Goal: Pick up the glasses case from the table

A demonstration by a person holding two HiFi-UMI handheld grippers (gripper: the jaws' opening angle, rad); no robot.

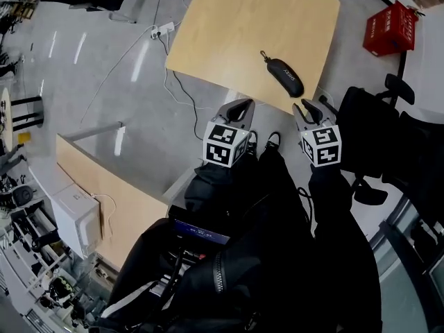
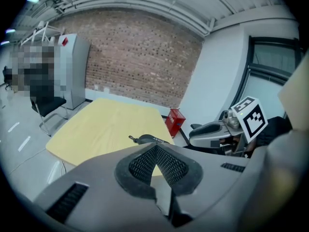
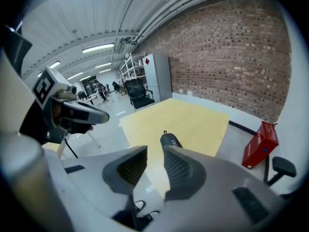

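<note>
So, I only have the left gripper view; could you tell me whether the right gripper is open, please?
Observer: Yes, the right gripper has its jaws slightly apart, with nothing between them.
Operator: Thanks. Does either gripper touch the glasses case?
Observer: No; in the head view the left gripper and the right both show at the near edge of the table, clear of the glasses case.
Operator: How does it lie?
Observer: Diagonally near that edge, with its cord toward the table's middle and its other end toward the right gripper.
</note>
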